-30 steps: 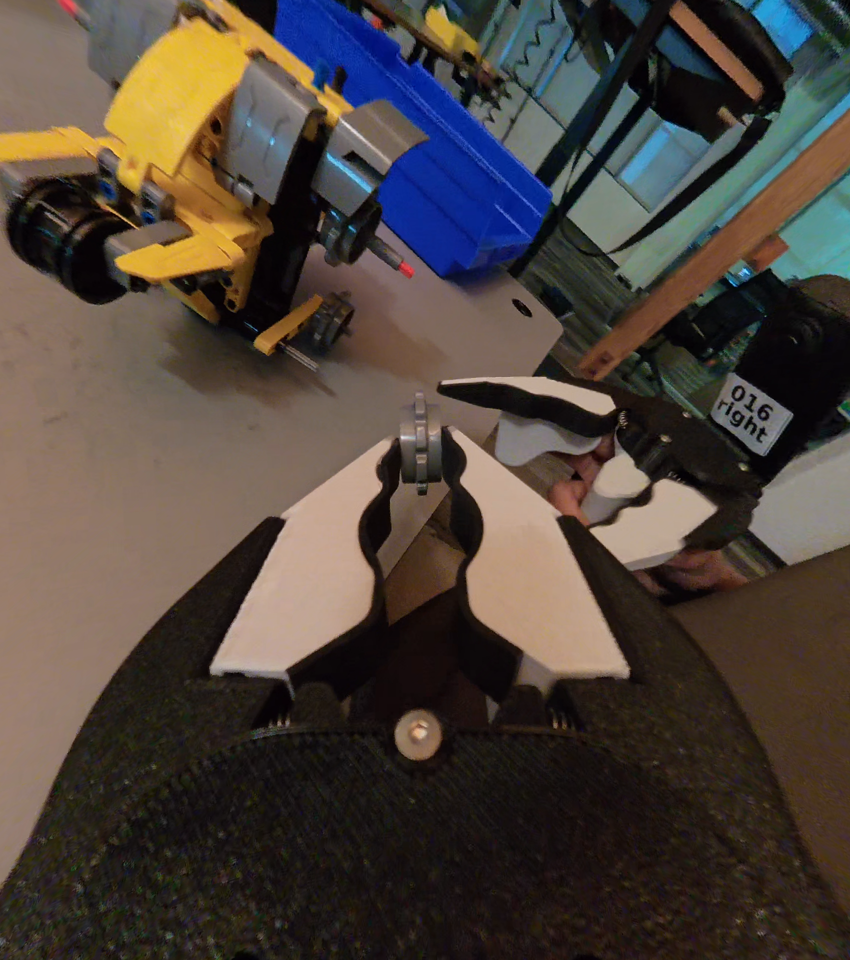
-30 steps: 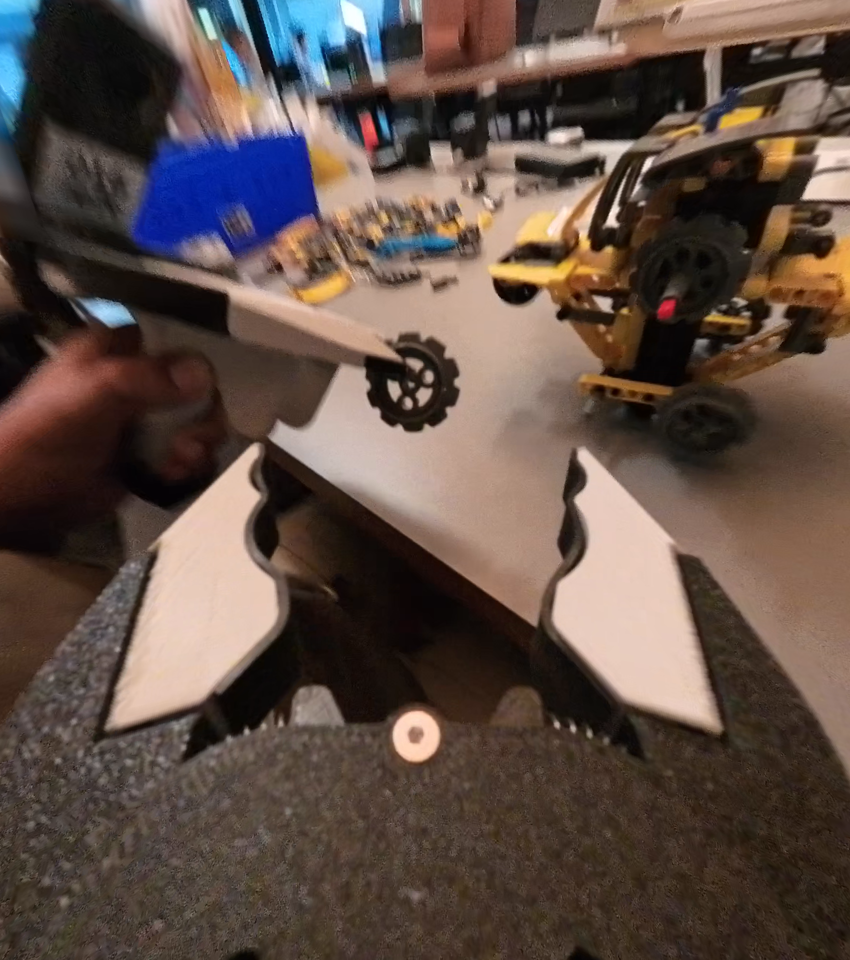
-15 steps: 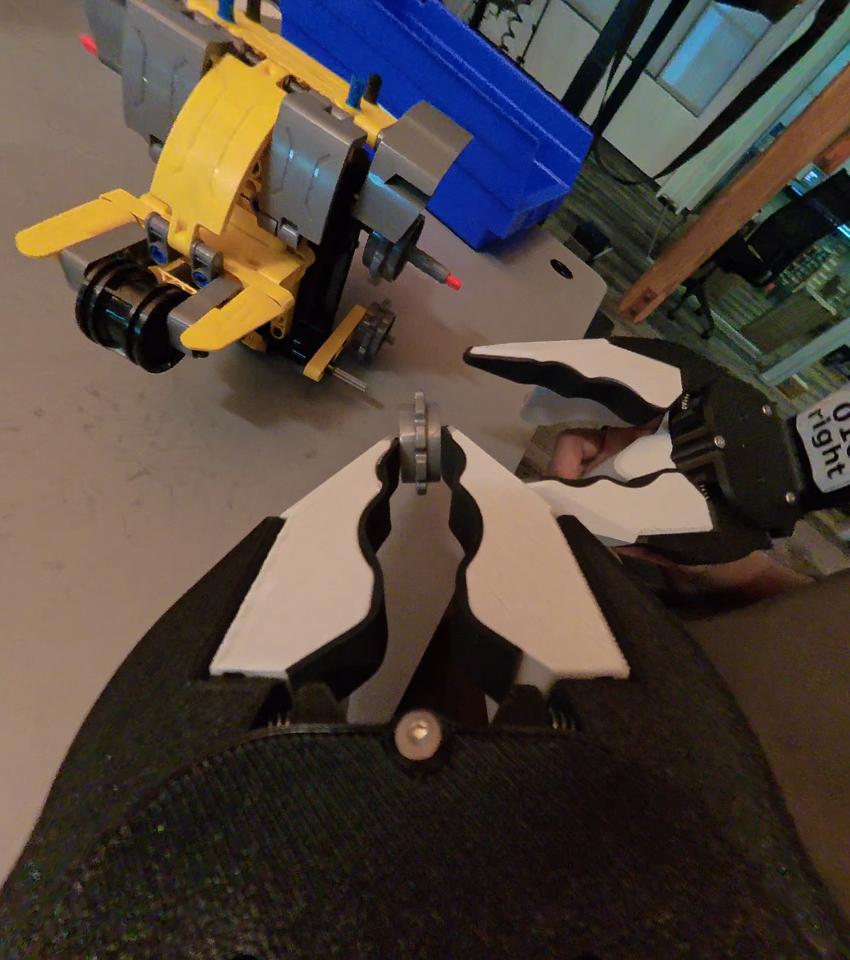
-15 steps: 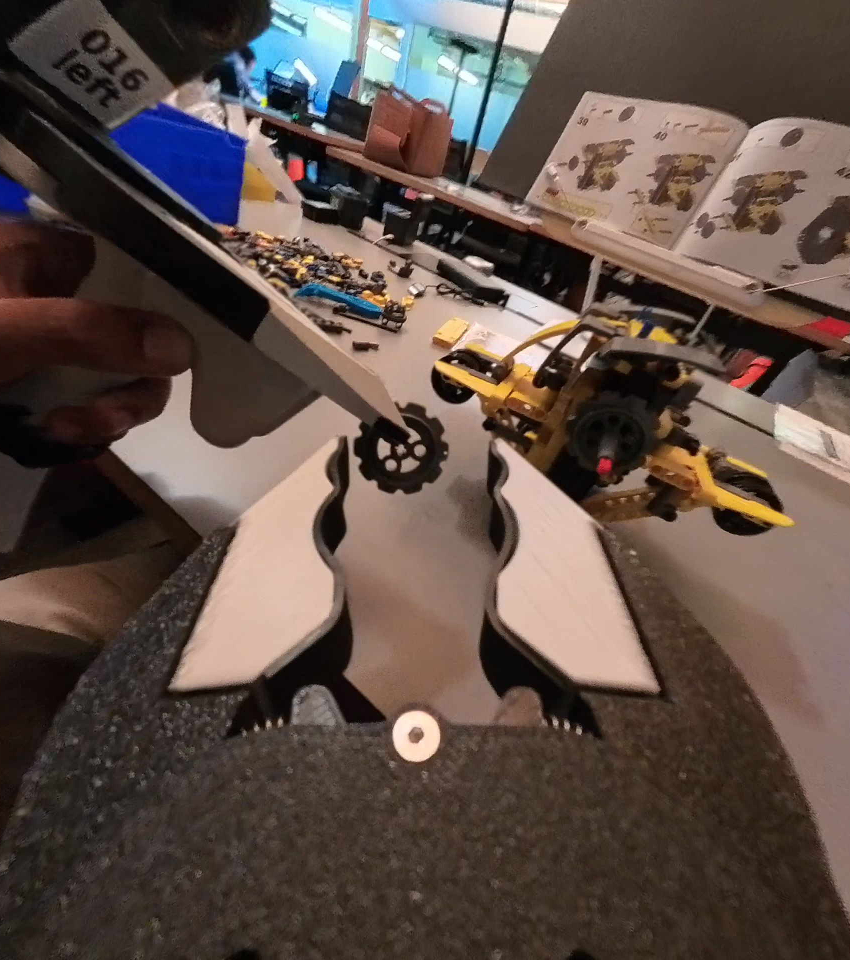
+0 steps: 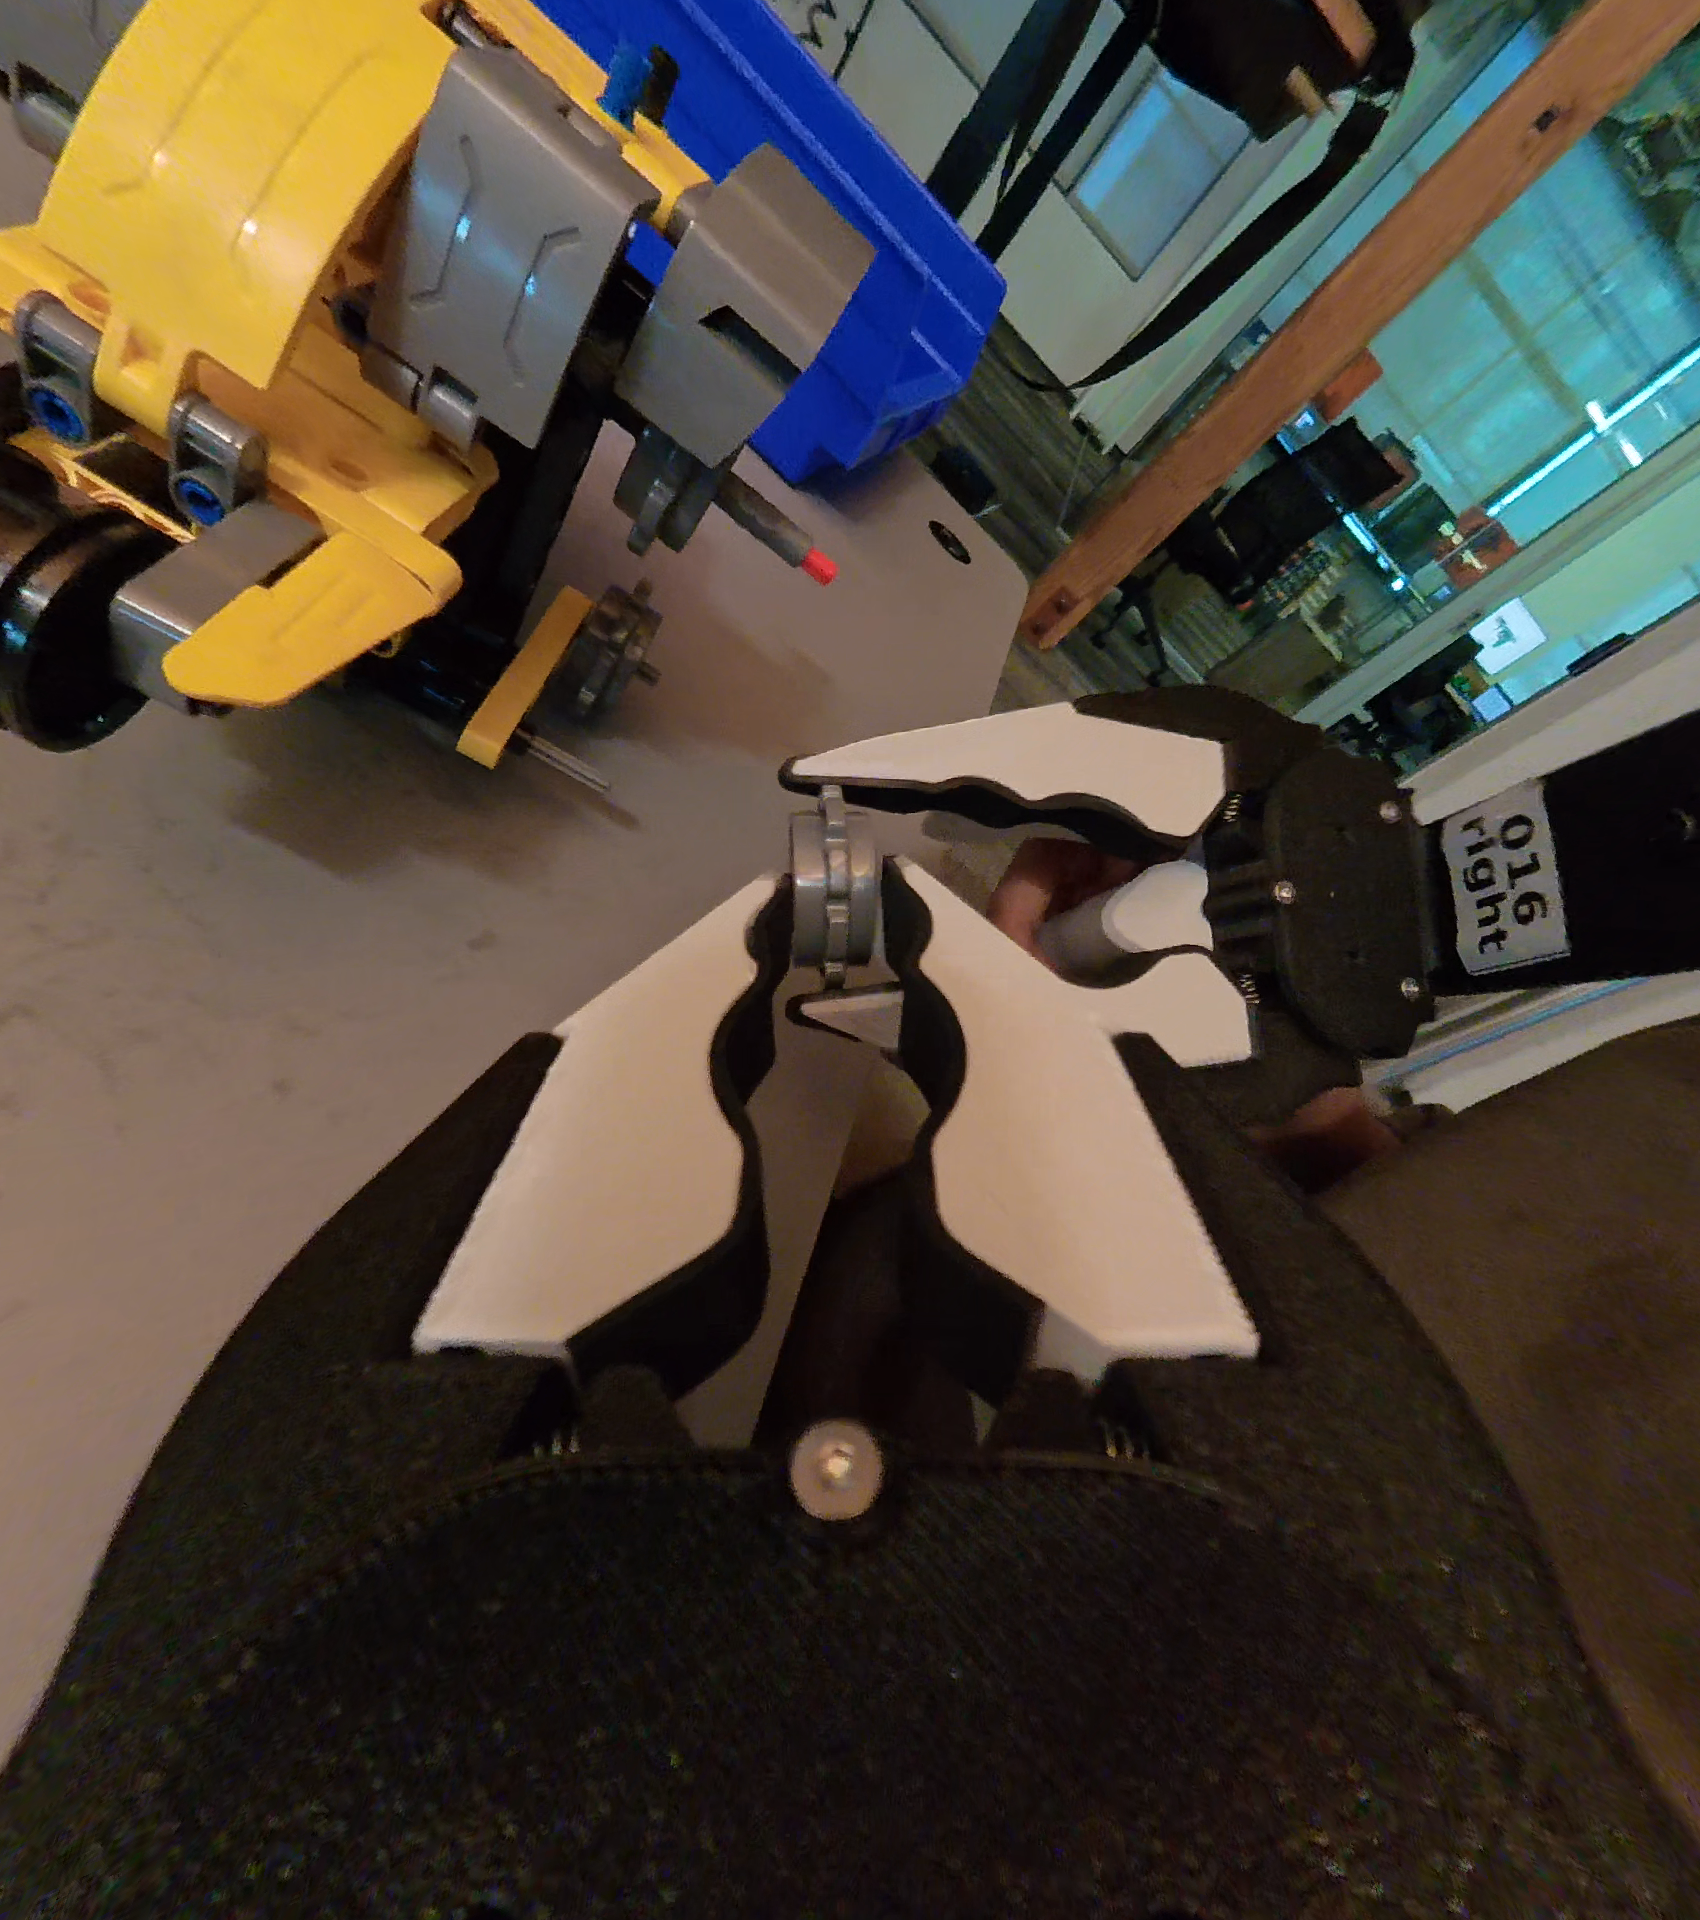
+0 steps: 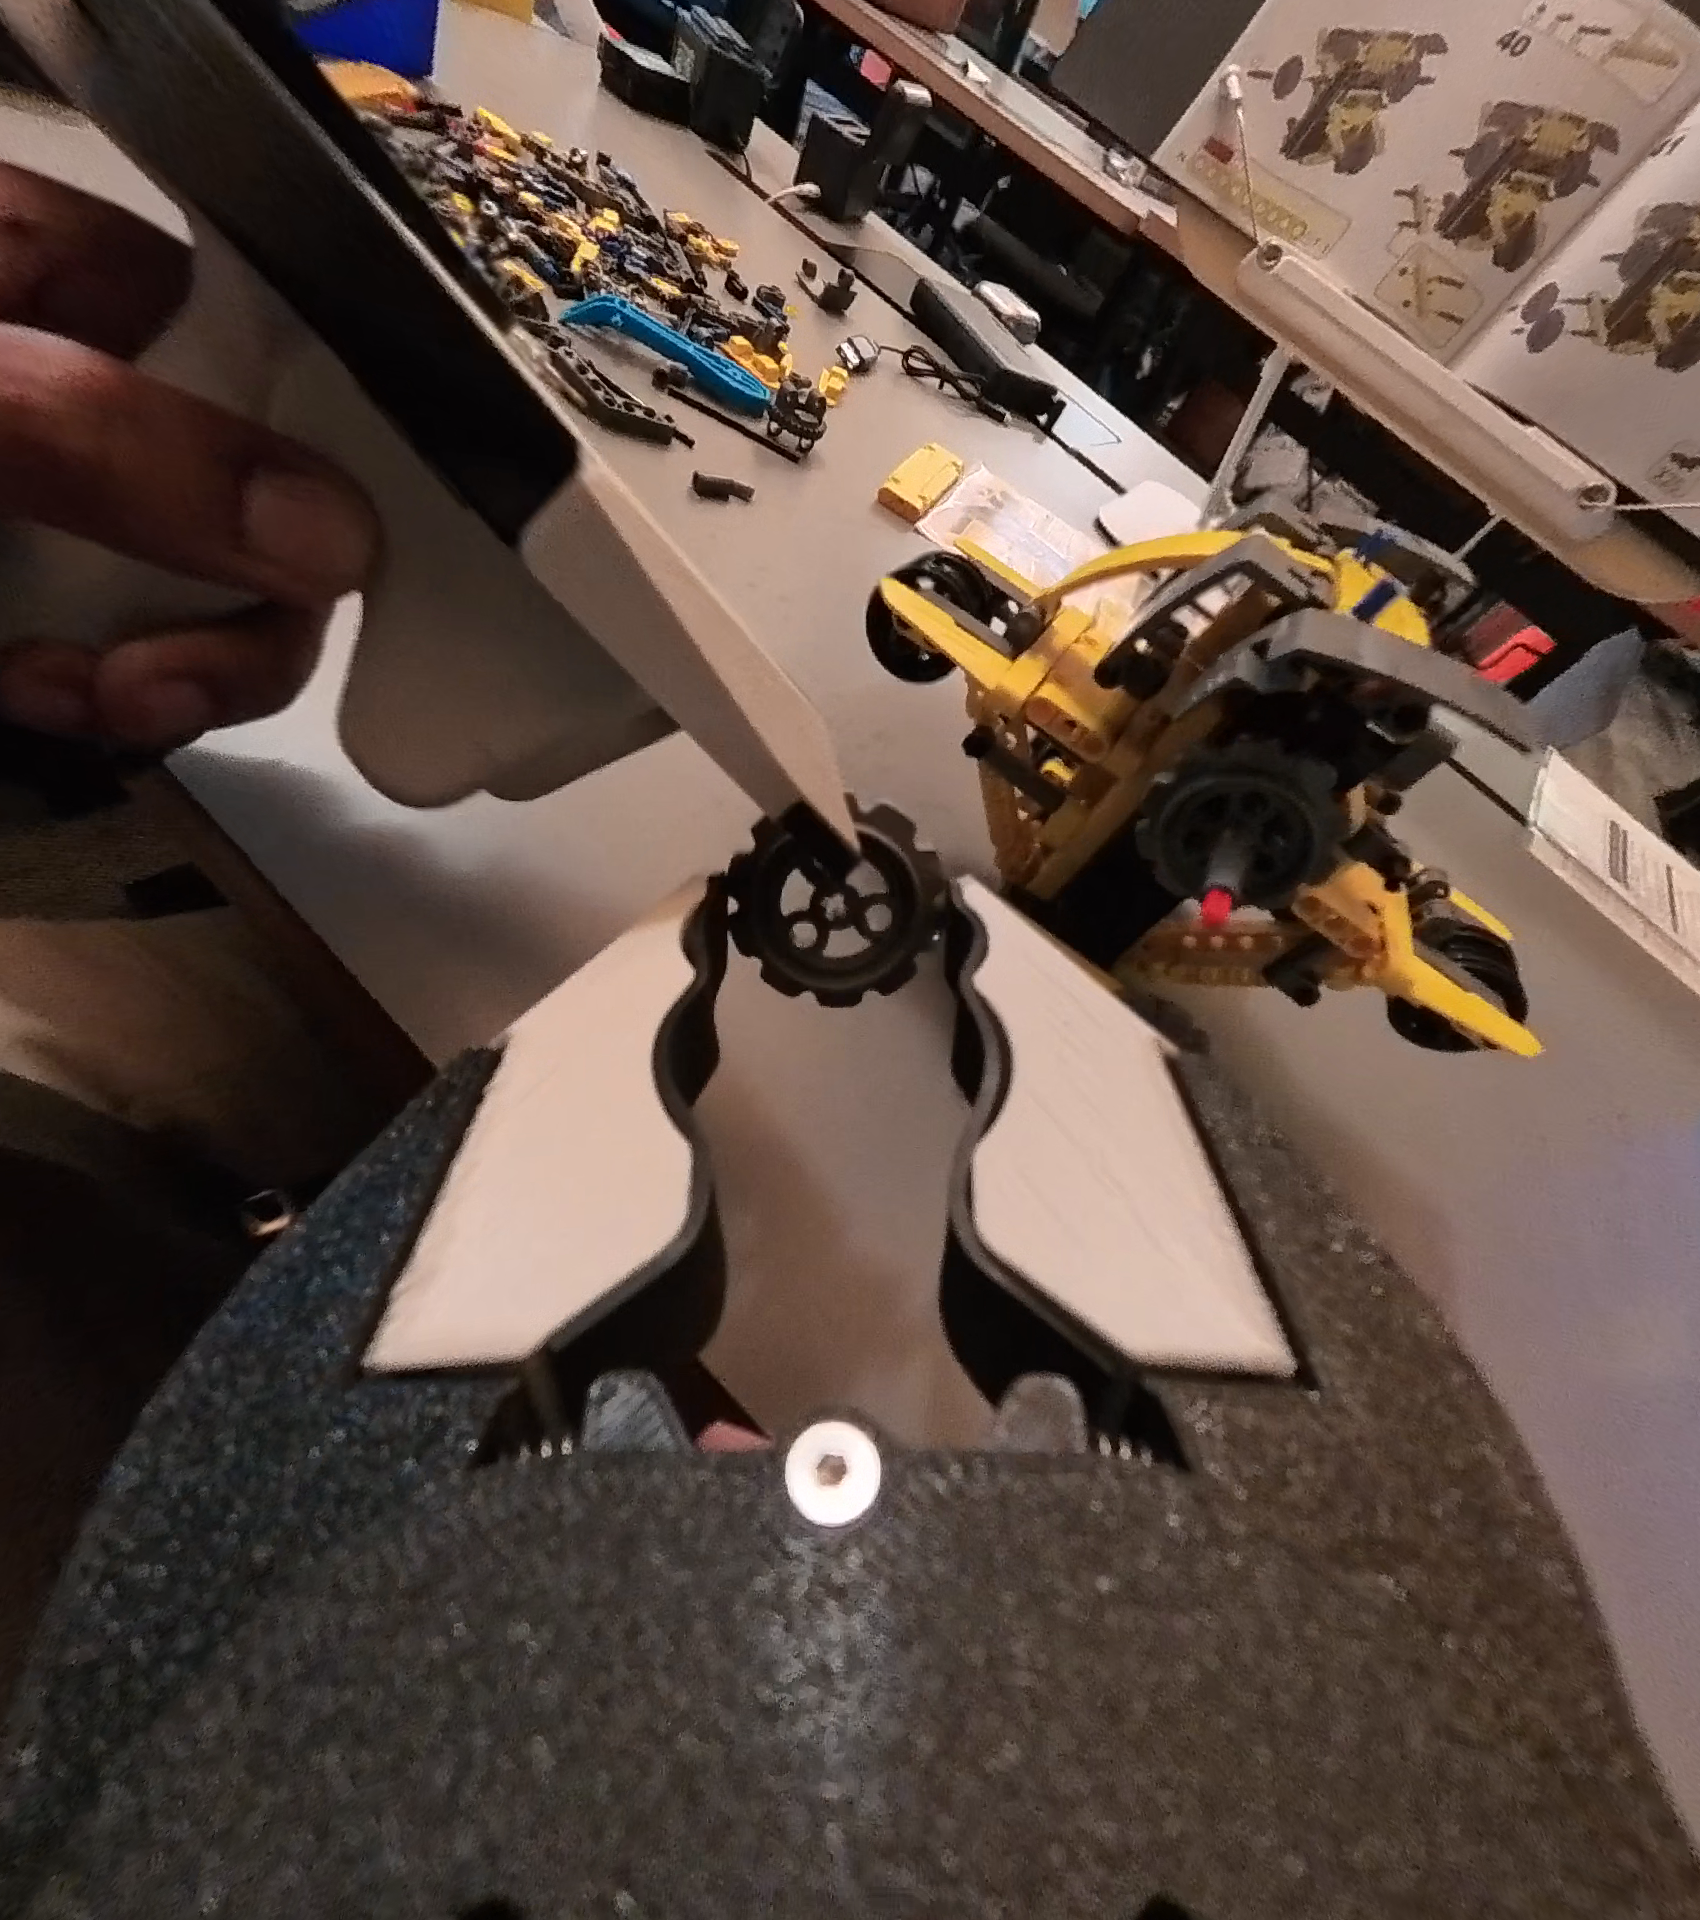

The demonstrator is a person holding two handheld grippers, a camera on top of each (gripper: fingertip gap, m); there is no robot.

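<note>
My left gripper is shut on a grey toothed wheel, held edge-on above the grey table. My right gripper comes in from the right with one finger above the wheel and one below. In the right wrist view the wheel faces me, and my right gripper is closed on its toothed rim from both sides. The left gripper pinches the wheel from above there. A yellow and grey brick-built vehicle stands just beyond, with a red-tipped axle sticking out; it also shows in the right wrist view.
A blue bin stands behind the vehicle near the table corner. A pile of loose small parts lies farther back on the table. An open instruction booklet stands at the back right. A person's hand holds the left gripper. A wooden post stands beyond the table. Both grippers' tips are close together, under 4 cm apart.
My right gripper has moved in onto the wheel and its fingers have narrowed from wide open to closed around it. The left gripper has kept hold of the wheel and moved nearer the vehicle.
</note>
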